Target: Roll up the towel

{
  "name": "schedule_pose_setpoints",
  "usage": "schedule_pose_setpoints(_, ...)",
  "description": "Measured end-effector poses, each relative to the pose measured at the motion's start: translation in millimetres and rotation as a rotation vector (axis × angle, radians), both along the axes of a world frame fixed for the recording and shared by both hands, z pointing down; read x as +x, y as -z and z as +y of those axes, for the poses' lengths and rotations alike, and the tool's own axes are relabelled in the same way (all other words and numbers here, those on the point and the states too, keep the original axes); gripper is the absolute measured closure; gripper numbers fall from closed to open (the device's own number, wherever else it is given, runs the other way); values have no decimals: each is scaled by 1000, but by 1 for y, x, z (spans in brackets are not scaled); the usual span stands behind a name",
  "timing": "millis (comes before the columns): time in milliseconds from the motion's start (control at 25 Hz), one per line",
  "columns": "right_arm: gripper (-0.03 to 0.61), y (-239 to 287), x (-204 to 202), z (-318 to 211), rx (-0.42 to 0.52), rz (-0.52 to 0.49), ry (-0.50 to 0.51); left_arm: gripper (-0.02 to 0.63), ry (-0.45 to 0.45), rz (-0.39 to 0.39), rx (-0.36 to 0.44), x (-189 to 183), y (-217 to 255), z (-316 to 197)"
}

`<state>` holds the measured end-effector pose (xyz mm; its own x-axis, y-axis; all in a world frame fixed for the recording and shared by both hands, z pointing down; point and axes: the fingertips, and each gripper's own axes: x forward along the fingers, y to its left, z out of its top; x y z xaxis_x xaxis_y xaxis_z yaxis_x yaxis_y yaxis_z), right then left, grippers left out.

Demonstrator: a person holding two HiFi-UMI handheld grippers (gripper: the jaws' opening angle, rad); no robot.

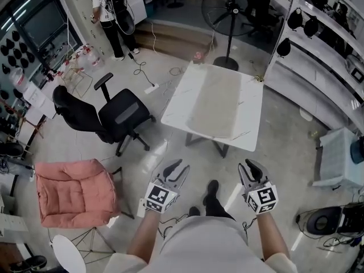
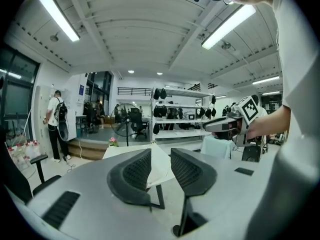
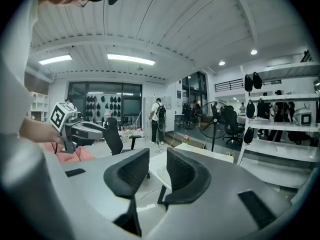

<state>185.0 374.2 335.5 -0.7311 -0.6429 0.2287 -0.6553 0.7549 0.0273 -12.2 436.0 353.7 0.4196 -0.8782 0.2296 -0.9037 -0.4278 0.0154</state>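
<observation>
- The left tongs are standing apart, with nothing between their dark ribbed pads. Only the far worktop's corner is showing through the gap in the left gripper view.
- The right tongs are likewise gaping and gripping nothing, with the floor and the worktop's edge showing through the gap in the right gripper view.
- Both tongs are pointing forward side by side, well apart from each other, hanging over the floor and touching nothing.
- The towel is lying spread flat on the white worktop, well ahead of both tongs and roughly in line with the space between them.
- The towel is running lengthwise away from the tongs, its near end lying close to the worktop's near edge.
- A black office chair is standing ahead of the left tongs and off to their left, beside the worktop.
- A pink cushioned chair is sitting to the left of the left tongs.
- A fan is standing beyond the worktop's far end, far ahead of the tongs.
- White shelves are running ahead and to the right of the right tongs.
- A person with a backpack is standing far ahead, to the left of the left tongs.
</observation>
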Motion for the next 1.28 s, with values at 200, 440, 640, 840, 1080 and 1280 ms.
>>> schedule_pose_setpoints(200, 457, -11, -7, -48, -21, -1, 15, 472, 6, 9, -26, -3, -6, -44)
schedule_pose_setpoints(440, 457, -25, -11, -114, -45, -4, 43, 472, 7, 6, -39, 0, -14, -102)
schedule_pose_setpoints(640, 460, -37, -16, -161, -69, -8, 77, 472, 30, 2, -63, 0, -22, -147)
schedule_pose_setpoints(840, 465, -45, -16, -200, -88, -1, 121, 472, 47, -16, -89, 4, -29, -183)
schedule_pose_setpoints(1080, 465, -60, -16, -235, -110, -1, 142, 472, 52, -14, -108, 8, -39, -216)
schedule_pose_setpoints(1280, 465, -70, -20, -250, -132, 17, 142, 472, 47, -17, -129, 4, -45, -236)
